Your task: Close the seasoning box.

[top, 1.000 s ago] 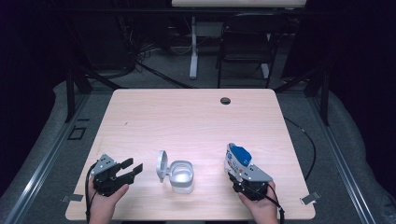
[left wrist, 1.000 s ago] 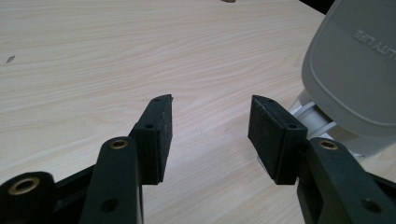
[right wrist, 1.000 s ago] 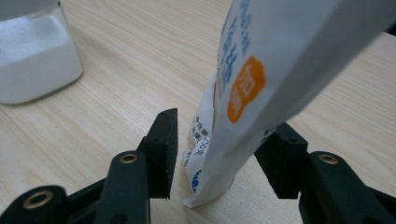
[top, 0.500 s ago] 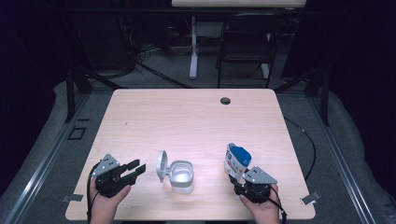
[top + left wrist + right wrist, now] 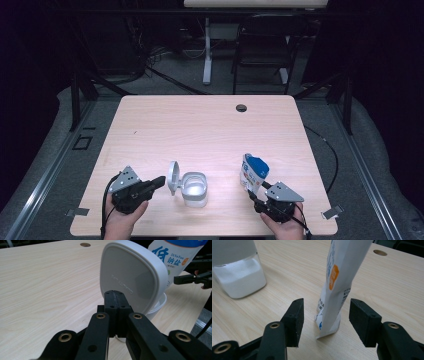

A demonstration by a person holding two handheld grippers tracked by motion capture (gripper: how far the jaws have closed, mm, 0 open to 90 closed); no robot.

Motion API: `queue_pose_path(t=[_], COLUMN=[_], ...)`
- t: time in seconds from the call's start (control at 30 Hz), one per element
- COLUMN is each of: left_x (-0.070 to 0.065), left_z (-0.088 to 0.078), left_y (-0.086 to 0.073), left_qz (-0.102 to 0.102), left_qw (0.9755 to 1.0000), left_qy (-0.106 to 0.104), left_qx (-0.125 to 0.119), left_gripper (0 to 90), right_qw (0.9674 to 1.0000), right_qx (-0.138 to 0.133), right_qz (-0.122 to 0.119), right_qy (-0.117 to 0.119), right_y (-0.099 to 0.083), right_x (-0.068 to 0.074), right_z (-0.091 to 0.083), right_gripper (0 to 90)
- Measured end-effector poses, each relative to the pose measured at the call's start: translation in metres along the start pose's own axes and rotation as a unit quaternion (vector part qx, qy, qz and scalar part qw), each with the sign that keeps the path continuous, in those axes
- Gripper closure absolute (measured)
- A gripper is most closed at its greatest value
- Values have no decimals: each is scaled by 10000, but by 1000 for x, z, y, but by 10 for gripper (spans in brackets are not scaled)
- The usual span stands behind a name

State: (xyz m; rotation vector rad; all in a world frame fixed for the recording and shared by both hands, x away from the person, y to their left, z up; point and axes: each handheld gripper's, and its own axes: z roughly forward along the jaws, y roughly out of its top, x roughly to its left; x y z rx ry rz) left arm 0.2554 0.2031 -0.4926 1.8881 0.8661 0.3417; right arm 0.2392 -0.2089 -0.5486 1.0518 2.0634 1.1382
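White salt pouch (image 5: 338, 285) printed "DiNaYan", standing upright on tabletop (image 5: 210, 130) right of open jar (image 5: 194, 189), right tongs (image 5: 325, 317) released astride it, left tongs (image 5: 114, 295) clenched empty at jar lid (image 5: 130, 277)

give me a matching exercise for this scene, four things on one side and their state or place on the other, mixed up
Things:
1. left gripper
2. right gripper
3. lid
4. salt bag

States:
A. standing between open jaws, untouched
B. flipped open, upright
C. jaws shut, just closed on nothing
D. jaws open, apart from the bag

Pairs: 1-C, 2-D, 3-B, 4-A
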Motion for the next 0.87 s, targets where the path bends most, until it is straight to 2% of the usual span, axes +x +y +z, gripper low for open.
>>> queue_pose_path(t=[0.17,0.23,0.43,0.6,0.73,0.8,0.87], left_x=[-8,-10,-19,-19,-12,-7,-4], left_z=[6,9,16,14,8,5,3], left_y=[4,5,8,9,8,6,5], left_qz=[56,35,166,188,121,51,-9], left_qw=[9999,9998,9993,9994,9998,9999,9999], left_qy=[-97,-196,-323,-280,-160,-58,-2], left_qx=[12,5,33,-14,-83,-105,-145], left_gripper=[900,900,900,900,887,849,765], right_qw=[10000,9999,9999,9999,9999,9998,9997], right_qx=[-41,-46,-87,-80,-72,-88,-118], right_qz=[82,103,132,128,125,161,192], right_qy=[-36,-30,-55,-61,-69,-54,-36], right_y=[-3,-4,-5,-7,-8,-8,-8], right_x=[-2,-3,-4,-4,-3,-3,-3], right_z=[-3,-4,-5,-6,-7,-7,-7], right_gripper=[459,459,458,456,455,454,453])
